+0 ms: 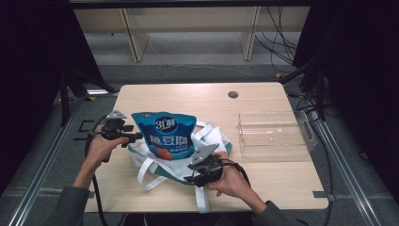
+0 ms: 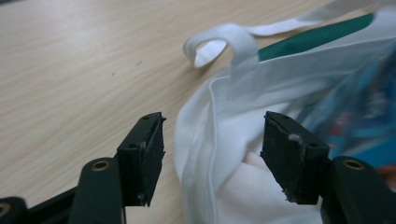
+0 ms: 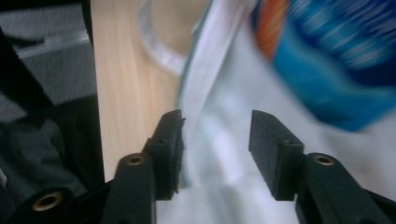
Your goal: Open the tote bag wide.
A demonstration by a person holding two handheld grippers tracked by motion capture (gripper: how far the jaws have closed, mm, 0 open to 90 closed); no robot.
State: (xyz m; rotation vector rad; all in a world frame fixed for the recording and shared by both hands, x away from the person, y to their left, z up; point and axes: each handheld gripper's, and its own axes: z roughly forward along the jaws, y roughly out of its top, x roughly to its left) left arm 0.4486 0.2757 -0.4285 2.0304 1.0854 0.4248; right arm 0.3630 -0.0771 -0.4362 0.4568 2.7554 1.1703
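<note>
In the high view a white tote bag [image 1: 176, 157] with a blue snack pouch [image 1: 165, 134] lies at centre on the counter [image 1: 263, 99], in the left gripper view the left tool [image 2: 212, 156] gapes around the bag's rim, unpinched, and in the right gripper view the right tool [image 3: 215, 149] likewise straddles cloth, open.

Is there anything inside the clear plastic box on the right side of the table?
No, in the high view the clear plastic box shows bare table through its walls and floor.
</note>
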